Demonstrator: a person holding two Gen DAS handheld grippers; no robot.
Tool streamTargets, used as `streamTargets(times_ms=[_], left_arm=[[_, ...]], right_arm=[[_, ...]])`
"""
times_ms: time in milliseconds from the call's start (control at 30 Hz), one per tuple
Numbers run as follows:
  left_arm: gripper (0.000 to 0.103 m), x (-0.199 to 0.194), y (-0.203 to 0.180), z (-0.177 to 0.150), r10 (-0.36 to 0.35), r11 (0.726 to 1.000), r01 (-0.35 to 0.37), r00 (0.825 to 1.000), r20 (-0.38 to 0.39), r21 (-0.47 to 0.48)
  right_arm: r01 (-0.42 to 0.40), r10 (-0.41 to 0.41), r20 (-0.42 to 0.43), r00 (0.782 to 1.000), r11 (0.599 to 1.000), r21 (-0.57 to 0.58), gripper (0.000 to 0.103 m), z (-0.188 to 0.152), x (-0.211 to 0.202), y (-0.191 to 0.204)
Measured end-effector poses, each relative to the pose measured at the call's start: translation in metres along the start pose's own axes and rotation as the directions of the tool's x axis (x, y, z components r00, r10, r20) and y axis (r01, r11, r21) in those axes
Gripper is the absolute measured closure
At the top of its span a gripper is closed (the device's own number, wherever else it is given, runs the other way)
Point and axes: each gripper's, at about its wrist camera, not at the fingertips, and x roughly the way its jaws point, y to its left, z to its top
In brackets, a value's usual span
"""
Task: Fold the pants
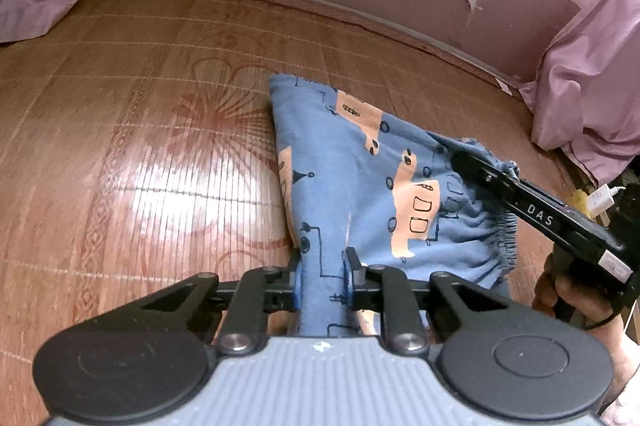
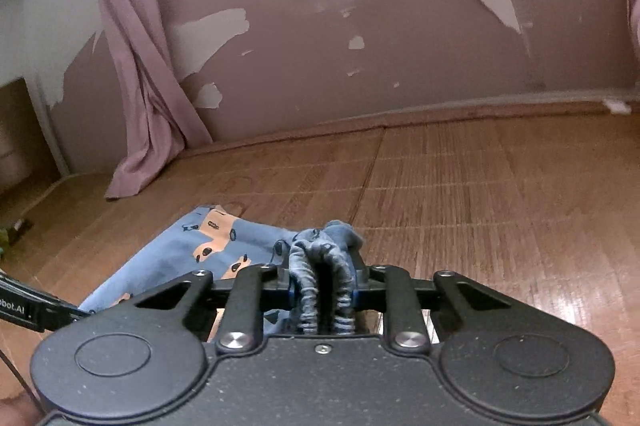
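Both tongs, right (image 1: 464, 156) marked "DAS", clamp blue pants (image 1: 340, 162).

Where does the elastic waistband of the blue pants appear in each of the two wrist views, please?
Left wrist view: the waistband is at the right of centre, gathered, under the right gripper.
Right wrist view: the waistband is at the lower centre, bunched between this gripper's fingers.
Shared landmark: the pink curtain that hangs to the bamboo mat.
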Motion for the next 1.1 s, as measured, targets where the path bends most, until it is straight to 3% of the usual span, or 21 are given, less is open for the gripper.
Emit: streamTargets(times_ms=[167, 300, 400, 700, 867, 1033, 1100], left_arm=[[0.083, -0.009, 0.0, -0.004, -0.016, 1.0, 0.016, 1.0, -0.007, 0.004], [0.084, -0.017, 0.002, -0.003, -0.039, 0.999, 0.038, 0.999, 0.012, 0.018], [0.084, -0.021, 0.006, 0.004, -0.043, 0.998, 0.041, 0.998, 0.038, 0.04], [0.084, -0.017, 0.026, 0.078, -0.042, 0.998, 0.033, 0.986, 0.159, 0.06], [0.084, 0.004, 0.05, 0.106, -0.014, 1.0, 0.012, 0.986, 0.166, 0.013], [0.083, 0.042, 0.074, 0.107, 0.027, 0.999, -0.024, 0.996, 0.08, -0.041], [0.081, 0.047, 0.079, 0.101, 0.022, 0.999, -0.018, 0.997, 0.078, -0.05]], right_arm=[[0.084, -0.082, 0.026, 0.996, 0.99, -0.109, 0.081, 0.0, -0.016, 0.025], [0.162, -0.143, 0.094, 0.985, 0.954, -0.252, 0.081, 0.003, -0.026, 0.051], [0.184, -0.156, 0.118, 0.981, 0.938, -0.294, 0.081, 0.014, -0.02, 0.062], [0.193, -0.129, 0.189, 0.973, 0.906, -0.377, 0.081, 0.087, 0.041, 0.074], [0.132, -0.094, 0.118, 0.988, 0.922, -0.364, 0.081, 0.108, 0.099, 0.069], [0.067, -0.083, -0.036, 0.996, 0.947, -0.314, 0.081, 0.085, 0.154, 0.059], [0.072, -0.092, -0.05, 0.995, 0.949, -0.306, 0.079, 0.079, 0.16, 0.056]])
